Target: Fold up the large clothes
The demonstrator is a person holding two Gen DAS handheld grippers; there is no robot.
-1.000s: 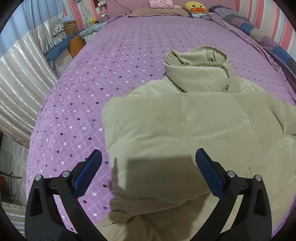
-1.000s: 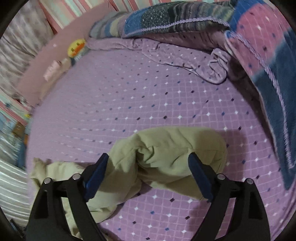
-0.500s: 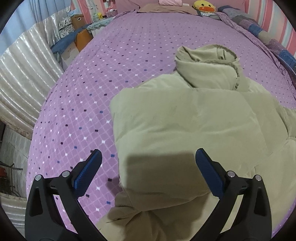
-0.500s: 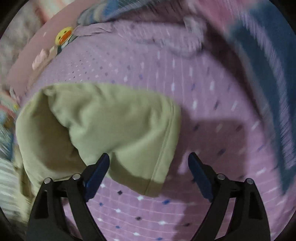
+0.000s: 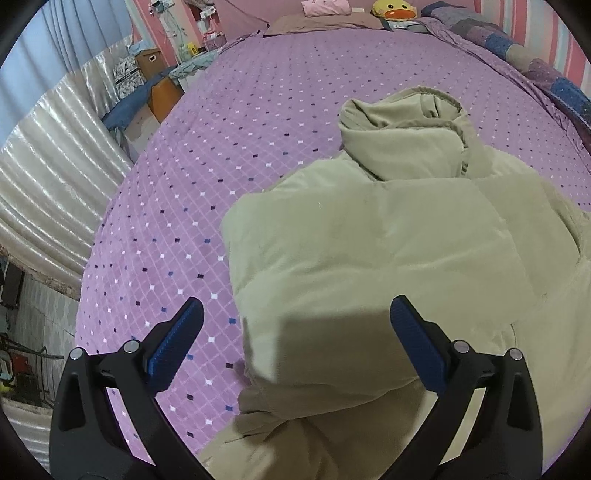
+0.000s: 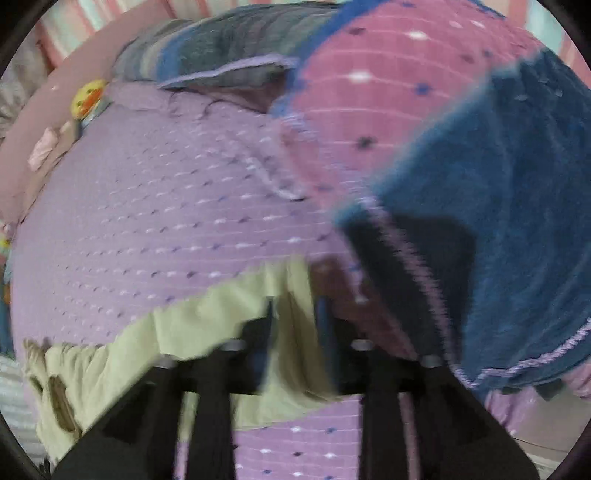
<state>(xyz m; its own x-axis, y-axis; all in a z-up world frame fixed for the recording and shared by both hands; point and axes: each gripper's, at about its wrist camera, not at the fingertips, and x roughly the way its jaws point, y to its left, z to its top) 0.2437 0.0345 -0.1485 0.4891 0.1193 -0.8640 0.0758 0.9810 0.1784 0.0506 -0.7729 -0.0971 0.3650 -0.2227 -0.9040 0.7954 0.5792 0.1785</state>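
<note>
A puffy olive-green jacket (image 5: 369, 240) lies on the purple diamond-pattern bedspread (image 5: 258, 110), its hood (image 5: 402, 140) bunched at the far end. My left gripper (image 5: 295, 321) hovers wide open over the near left edge of the jacket's body, nothing between its blue pads (image 5: 177, 343). In the blurred right wrist view, the right gripper (image 6: 295, 317) has its jaws closing on a fold of the jacket's sleeve (image 6: 207, 325). That cloth stands pinched between the narrowed fingers and trails off to the lower left.
A patchwork quilt in blue and pink (image 6: 498, 221) is heaped close on the right of the right gripper. A yellow duck toy (image 5: 391, 9) and pillows lie at the head of the bed. Left of the bed are boxes (image 5: 147, 62) and silvery curtain (image 5: 48, 177).
The right gripper's jaws narrowed from wide open onto the sleeve and it swung sideways toward the quilt, dragging the cloth. The left gripper stayed open over the jacket, hardly moving.
</note>
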